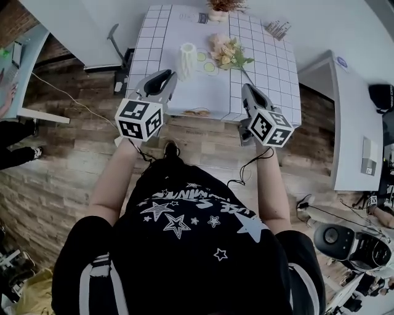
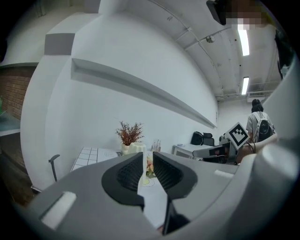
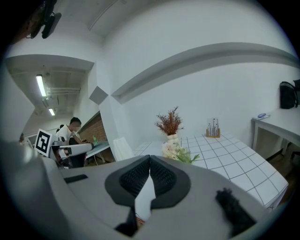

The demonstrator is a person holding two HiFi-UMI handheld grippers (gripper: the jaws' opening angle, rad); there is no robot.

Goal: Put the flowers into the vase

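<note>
- The left gripper (image 1: 161, 79) is held over the near edge of the table (image 1: 271, 61). Its jaws stand slightly apart with nothing between them.
- The right gripper (image 1: 248, 92) is held level with it at that same edge. Its jaws are pressed together and empty.
- Further on, the white vase (image 1: 187, 59) stands upright on the table.
- The flowers (image 1: 226, 54) lie on the table just right of the vase, not in it.
- A potted dried plant (image 1: 225, 7) stands at the far edge.
</note>
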